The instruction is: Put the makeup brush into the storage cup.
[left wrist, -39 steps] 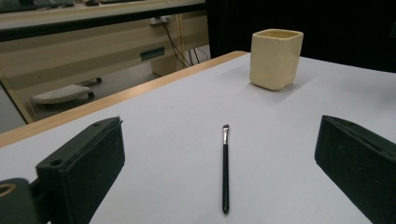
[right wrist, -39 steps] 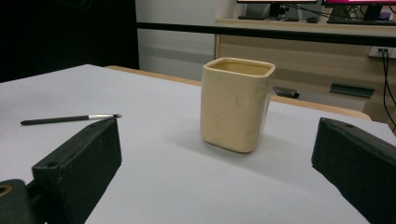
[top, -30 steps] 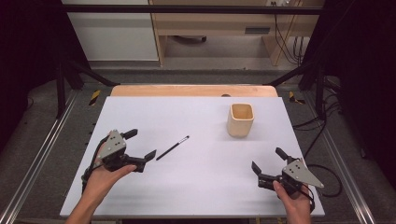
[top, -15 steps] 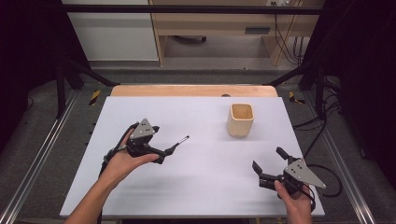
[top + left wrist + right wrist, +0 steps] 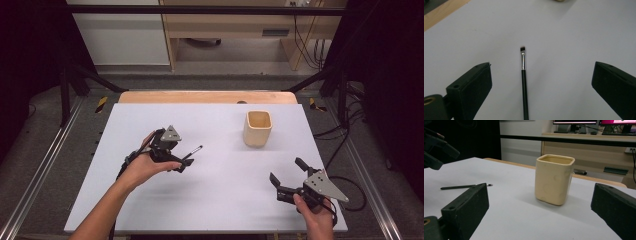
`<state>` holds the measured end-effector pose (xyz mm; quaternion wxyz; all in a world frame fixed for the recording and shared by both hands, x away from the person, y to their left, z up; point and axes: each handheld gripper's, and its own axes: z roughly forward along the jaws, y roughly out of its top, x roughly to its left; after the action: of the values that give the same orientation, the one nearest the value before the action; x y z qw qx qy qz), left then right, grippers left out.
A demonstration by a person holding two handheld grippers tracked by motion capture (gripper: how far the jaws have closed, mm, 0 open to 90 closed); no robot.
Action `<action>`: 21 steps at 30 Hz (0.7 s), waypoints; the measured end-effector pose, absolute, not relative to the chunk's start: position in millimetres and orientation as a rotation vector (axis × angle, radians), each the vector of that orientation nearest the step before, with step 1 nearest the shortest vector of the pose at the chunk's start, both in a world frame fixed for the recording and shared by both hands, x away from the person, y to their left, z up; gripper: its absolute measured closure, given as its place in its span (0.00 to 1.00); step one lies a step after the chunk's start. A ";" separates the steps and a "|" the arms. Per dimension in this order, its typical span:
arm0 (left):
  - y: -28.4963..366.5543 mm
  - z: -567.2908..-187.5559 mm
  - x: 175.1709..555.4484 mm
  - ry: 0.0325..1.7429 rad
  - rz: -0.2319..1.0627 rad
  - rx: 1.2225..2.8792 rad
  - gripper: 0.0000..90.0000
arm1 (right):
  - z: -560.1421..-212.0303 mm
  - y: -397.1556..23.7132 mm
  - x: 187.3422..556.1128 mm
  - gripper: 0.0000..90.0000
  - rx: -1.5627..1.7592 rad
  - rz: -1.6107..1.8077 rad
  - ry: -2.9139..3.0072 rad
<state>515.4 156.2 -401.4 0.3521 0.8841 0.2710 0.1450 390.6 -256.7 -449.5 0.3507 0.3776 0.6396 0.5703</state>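
On the left, the left tool (image 5: 184, 163) is held low over the white bench (image 5: 215, 200), right above a thin black brush (image 5: 195, 150). Its jaws are wide apart, and in the left gripper view the brush (image 5: 524, 82) lies flat on the bench between them, touching neither, with its small dark tip pointing away. Half a second ago this tool was a bit farther back from the brush; it has come forward since, so now the handle is under it and the tip sticks out past it. The brush itself has not moved. Farther right stands a cream cup (image 5: 258, 128) with a square mouth, upright and well apart from the brush. From above its inside looks bare, but the bottom is hard to see. On the far right, the right tool (image 5: 287, 177) rests near the front edge of the bench with its jaws apart, pointing at the cup (image 5: 554, 179), just where it was before.
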 end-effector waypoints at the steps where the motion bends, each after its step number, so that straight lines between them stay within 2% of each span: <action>1: 155.7 -402.1 517.1 0.707 0.376 2.301 0.03 | -449.5 -256.6 390.5 0.02 0.977 1.476 1.657; 10: 152.5 -409.3 526.3 0.711 0.347 2.394 0.05 | -448.8 -257.6 389.9 0.02 0.981 1.479 1.653; 12: 151.2 -411.3 527.7 0.717 0.356 2.409 0.10 | -449.0 -257.8 390.0 0.02 0.981 1.480 1.652; 21: 139.2 -417.0 539.1 0.700 0.335 2.514 0.13 | -449.5 -258.6 390.4 0.02 0.981 1.479 1.653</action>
<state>539.1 139.2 -417.0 0.2523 0.9246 0.2575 0.1230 390.4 -258.6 -449.5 0.3505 0.3787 0.6385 0.5710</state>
